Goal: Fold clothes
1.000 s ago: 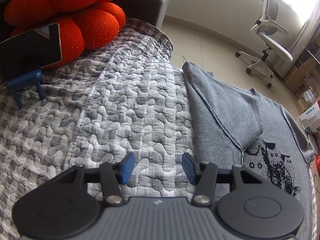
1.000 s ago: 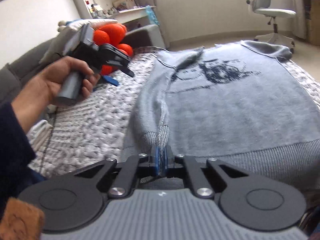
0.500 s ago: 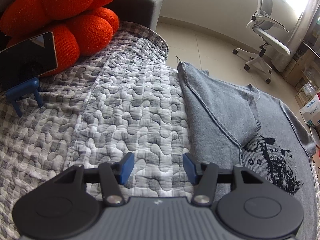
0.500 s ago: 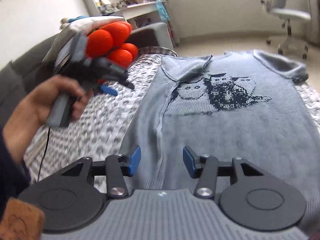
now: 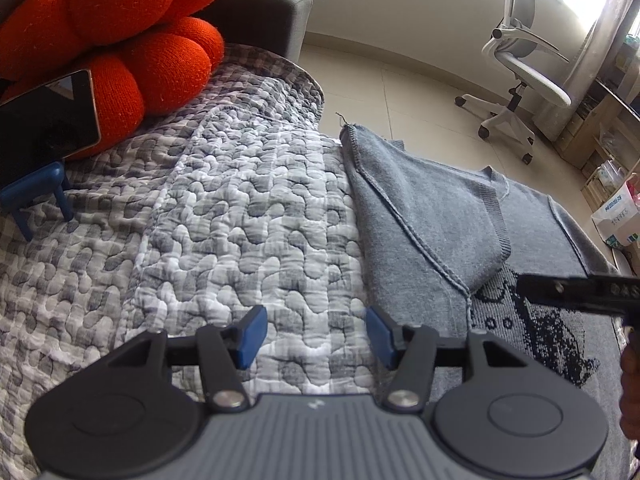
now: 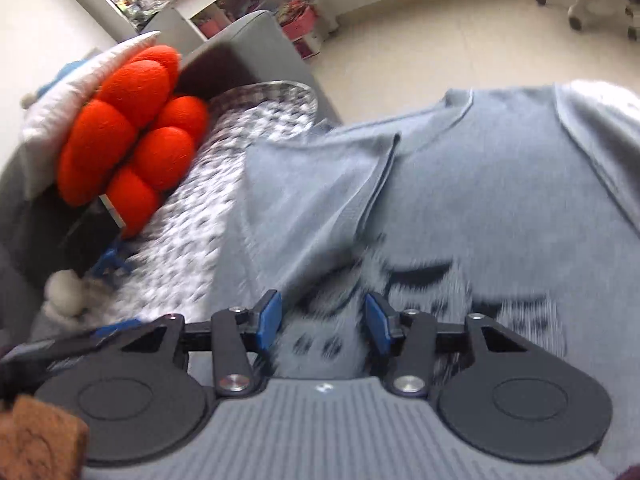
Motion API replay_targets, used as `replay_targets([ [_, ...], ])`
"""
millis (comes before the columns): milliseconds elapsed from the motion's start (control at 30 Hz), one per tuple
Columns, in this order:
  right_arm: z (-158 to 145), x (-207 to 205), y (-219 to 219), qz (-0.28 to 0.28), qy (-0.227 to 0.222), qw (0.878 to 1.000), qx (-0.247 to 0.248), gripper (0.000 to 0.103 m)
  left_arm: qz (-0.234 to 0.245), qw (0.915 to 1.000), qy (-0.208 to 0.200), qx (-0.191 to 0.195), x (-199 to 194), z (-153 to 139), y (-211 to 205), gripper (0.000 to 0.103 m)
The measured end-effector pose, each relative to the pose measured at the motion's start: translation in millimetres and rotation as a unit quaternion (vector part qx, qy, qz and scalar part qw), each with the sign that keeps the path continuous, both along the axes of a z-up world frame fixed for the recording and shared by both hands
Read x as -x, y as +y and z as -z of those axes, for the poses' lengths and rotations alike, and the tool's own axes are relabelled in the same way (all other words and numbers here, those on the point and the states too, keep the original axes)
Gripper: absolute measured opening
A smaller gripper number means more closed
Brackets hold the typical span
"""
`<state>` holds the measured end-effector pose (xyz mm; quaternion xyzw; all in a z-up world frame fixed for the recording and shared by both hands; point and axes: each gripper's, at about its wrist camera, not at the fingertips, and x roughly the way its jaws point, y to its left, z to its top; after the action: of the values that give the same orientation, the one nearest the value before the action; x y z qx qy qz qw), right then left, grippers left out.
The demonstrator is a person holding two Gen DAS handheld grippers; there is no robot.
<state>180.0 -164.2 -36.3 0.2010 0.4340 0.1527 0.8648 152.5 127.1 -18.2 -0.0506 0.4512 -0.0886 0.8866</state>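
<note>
A grey knitted sweater (image 5: 432,216) with a dark animal print (image 5: 552,332) lies flat on the quilted bed cover (image 5: 224,216). Its left sleeve is folded inward over the chest. My left gripper (image 5: 316,334) is open above the quilt, just left of the sweater's edge. In the right wrist view the same sweater (image 6: 480,200) fills the frame, blurred by motion. My right gripper (image 6: 322,322) hovers open over the print near the folded sleeve (image 6: 320,200). The tip of the other gripper (image 5: 580,290) shows at the right edge of the left wrist view.
An orange knotted cushion (image 5: 120,28) leans on a grey sofa arm (image 5: 260,12). A phone (image 5: 44,124) stands on a blue stand (image 5: 36,196). A white office chair (image 5: 524,68) and a white box (image 5: 618,216) are on the floor beyond the bed.
My right gripper let go of the sweater's hem, opened and moved forward over the print. My left gripper stayed open and shifted slightly.
</note>
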Motion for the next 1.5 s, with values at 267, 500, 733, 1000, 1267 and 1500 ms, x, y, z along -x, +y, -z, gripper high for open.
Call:
replay_targets([
  [267,-3,-30,27,-0.039,-0.051,0.993,0.102,0.009,0.001,1.0,0.004,0.002,-5,2,0,0.059],
  [500,-10,-41,50,-0.08,-0.092,0.965,0.233,0.01,0.006,1.0,0.005,-0.002,-8,4,-5,0.059],
  [733,7,-45,41,-0.058,-0.086,0.97,0.22,0.025,0.006,0.9999,0.008,-0.009,-9,6,-5,0.059],
  [1000,7,-42,40,-0.044,-0.074,0.97,0.226,0.016,0.006,0.9999,0.009,-0.01,-10,7,-5,0.059],
  [1267,11,-52,17,0.005,-0.067,0.987,0.143,0.037,0.005,0.9999,0.011,-0.012,-12,8,-5,0.06],
  [1500,15,-54,43,-0.031,-0.092,0.965,0.243,0.005,0.004,0.9998,0.012,-0.013,-13,9,-5,0.06],
])
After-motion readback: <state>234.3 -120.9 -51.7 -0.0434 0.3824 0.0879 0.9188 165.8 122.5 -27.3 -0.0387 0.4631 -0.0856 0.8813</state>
